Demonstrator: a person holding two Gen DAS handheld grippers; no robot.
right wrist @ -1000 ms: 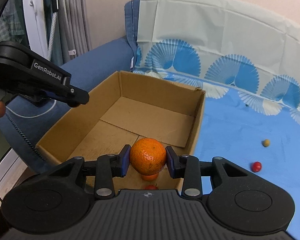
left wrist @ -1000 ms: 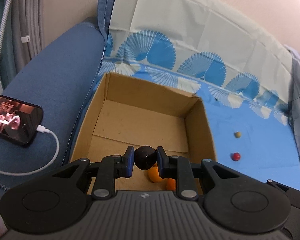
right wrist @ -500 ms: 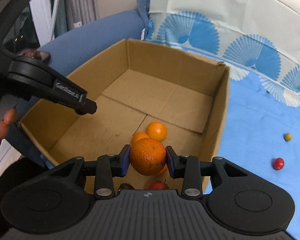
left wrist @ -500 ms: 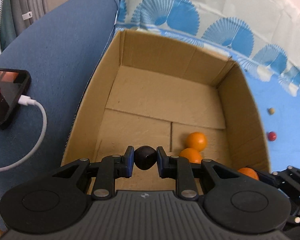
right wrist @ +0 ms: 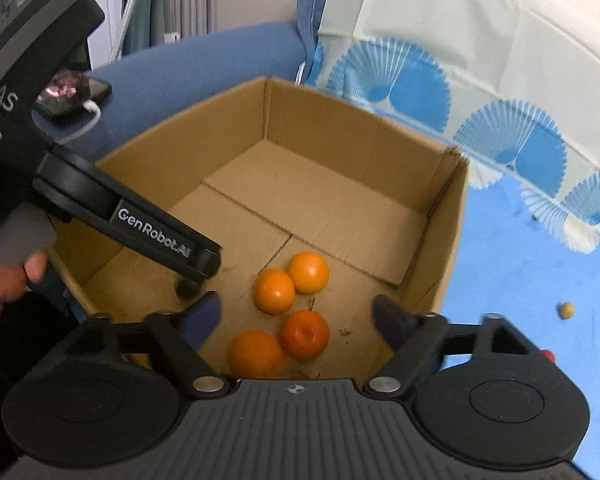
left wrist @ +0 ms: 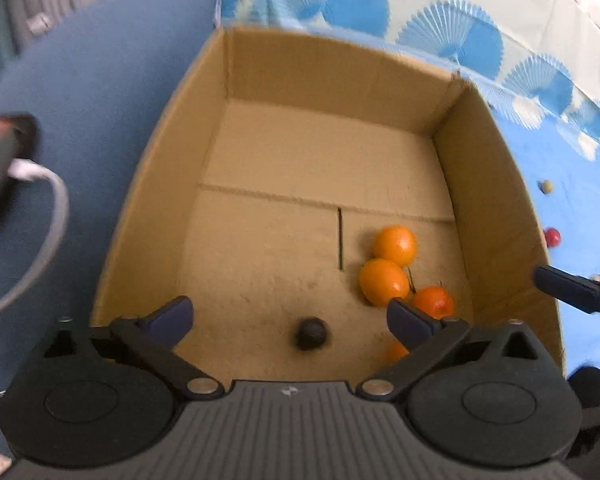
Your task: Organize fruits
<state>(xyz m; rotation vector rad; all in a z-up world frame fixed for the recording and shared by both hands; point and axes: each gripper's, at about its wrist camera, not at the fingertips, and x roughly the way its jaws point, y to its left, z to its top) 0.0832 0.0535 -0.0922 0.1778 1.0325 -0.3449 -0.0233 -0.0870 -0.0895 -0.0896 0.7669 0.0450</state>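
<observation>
Your left claw [left wrist: 288, 316] and right claw [right wrist: 296, 316] have just spread open, empty, above the brown cardboard box [left wrist: 328, 76]; a small dark round fruit [left wrist: 310, 333] and orange mandarins [right wrist: 274, 291] lie inside.

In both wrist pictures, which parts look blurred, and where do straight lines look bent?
Left wrist view: the phone and white cable smear; the cardboard box walls bulge outward. Right wrist view: the finger pads look soft, the box floor sharper; the fan-pattern cloth curves at the edge.
</observation>
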